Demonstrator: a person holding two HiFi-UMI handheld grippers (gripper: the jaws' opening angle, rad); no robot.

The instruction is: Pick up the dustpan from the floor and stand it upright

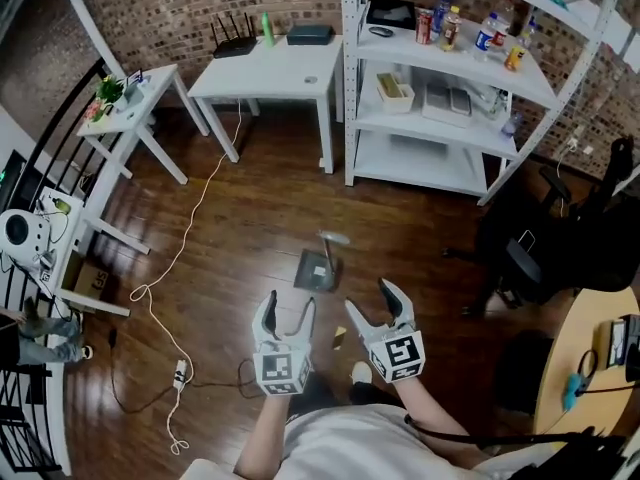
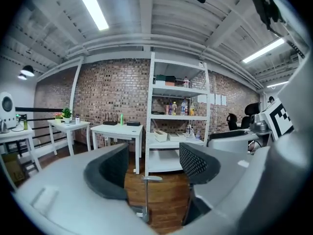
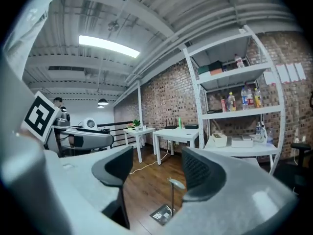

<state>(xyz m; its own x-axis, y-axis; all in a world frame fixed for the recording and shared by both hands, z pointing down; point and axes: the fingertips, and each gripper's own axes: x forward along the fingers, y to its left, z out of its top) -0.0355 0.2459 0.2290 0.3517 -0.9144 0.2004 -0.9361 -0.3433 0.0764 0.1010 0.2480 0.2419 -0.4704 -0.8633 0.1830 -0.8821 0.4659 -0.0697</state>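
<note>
Dustpan (image 1: 316, 268) stands handle-up on the floor (image 1: 250, 238), unheld; left tool (image 1: 288, 309) and right tool (image 1: 370, 303) hang spread, empty. Any careless brush could topple it.

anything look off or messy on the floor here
Nothing is spilled or broken. The dustpan stands upright on the wood floor, handle up. The one untidy thing is a white cable trailing loose across the floor from the white table to a power strip, with a loop partway along.

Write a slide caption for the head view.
Open, empty left gripper and right gripper; dustpan stands on the wooden floor ahead, handle upright.
</note>
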